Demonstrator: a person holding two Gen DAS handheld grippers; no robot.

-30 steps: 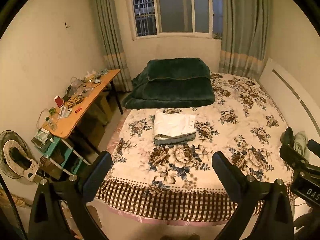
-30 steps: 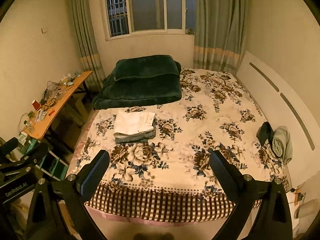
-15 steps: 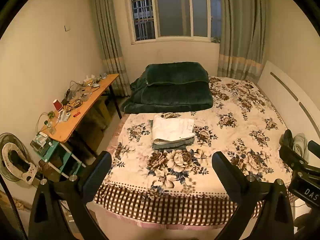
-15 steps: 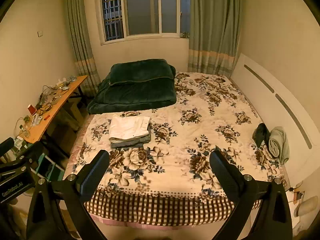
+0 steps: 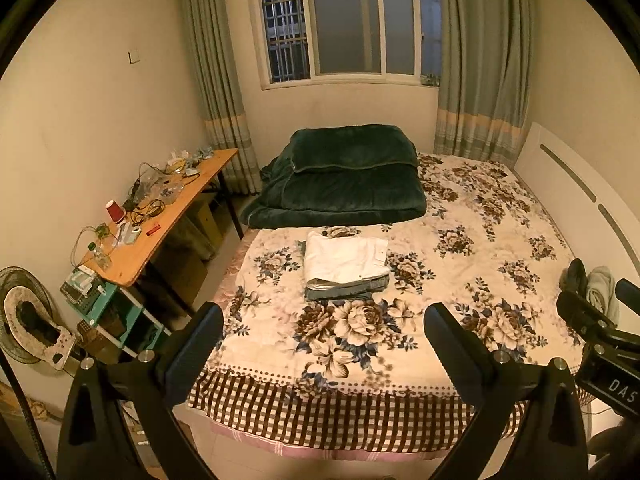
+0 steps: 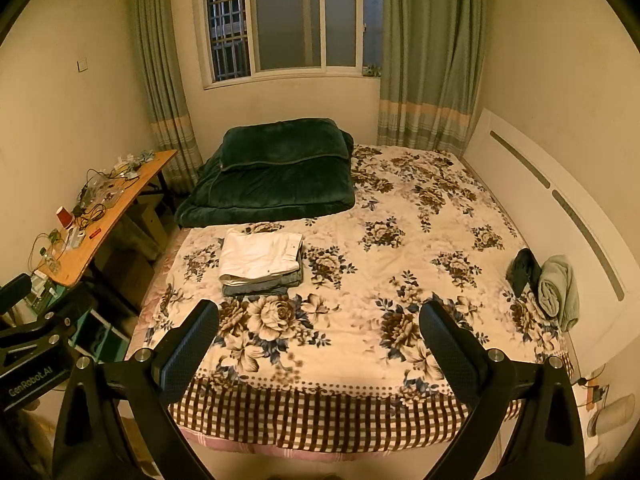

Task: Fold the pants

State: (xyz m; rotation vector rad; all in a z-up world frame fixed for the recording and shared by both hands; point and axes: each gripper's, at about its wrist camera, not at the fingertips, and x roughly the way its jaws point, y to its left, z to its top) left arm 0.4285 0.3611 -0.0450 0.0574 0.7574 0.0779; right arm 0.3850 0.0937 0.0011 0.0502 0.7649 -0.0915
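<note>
In the left wrist view, the left gripper (image 5: pixel 322 332) hangs in front of the foot edge of the bed (image 5: pixel 344 412), above the floor, with its jaws spread wide and nothing between them. The pants (image 5: pixel 345 258) lie on the left half of the bed, near the left edge and just in front of the green quilt (image 5: pixel 340 182). They are a neat white rectangle on top of a grey folded garment (image 5: pixel 340 290) — a small stack. Part of the right gripper shows at the right border of this view.

In the right wrist view, the right gripper (image 6: pixel 318 328) is also before the foot edge, jaws wide apart and empty. The stack is seen again at the left side; the white pants (image 6: pixel 260 256) look flat, with straight edges. Near the right edge, beside the headboard (image 6: pixel 532 196), lie a dark cloth (image 6: pixel 522 270) and a rolled green-grey cloth (image 6: pixel 558 290), both well apart from the stack.

My judgement: the folding seems finished — both grippers are far from the pants, and no loose leg shows. If the two cloths at the right are also pants, they are not yet folded, but I cannot tell what they are.
</note>
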